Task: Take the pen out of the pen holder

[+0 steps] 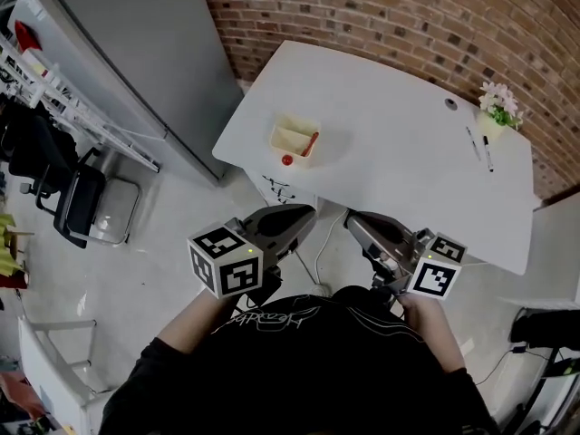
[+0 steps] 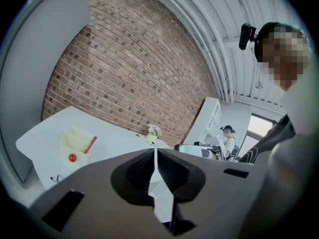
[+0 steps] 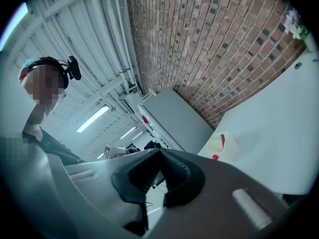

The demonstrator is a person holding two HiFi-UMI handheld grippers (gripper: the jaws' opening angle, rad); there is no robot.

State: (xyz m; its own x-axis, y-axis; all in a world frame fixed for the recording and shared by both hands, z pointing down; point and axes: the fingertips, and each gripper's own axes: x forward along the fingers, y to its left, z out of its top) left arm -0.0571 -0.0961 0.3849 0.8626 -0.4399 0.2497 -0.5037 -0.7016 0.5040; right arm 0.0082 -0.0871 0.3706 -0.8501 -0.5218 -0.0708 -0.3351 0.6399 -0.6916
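Two sets of fingers are pinched together, empty: left gripper (image 1: 303, 214) and right gripper (image 1: 352, 218) hang short of the bench (image 1: 399, 143), where a red pen (image 1: 311, 143) leans in its holder (image 1: 290, 139).

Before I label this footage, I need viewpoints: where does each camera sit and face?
Head view: on the head, facing down at the table; forearms, left gripper, right gripper show.
Left gripper view: on that gripper, facing table and brick wall; its shut jaws show.
Right gripper view: likewise, tilted; shut jaws.
All share the pen holder.
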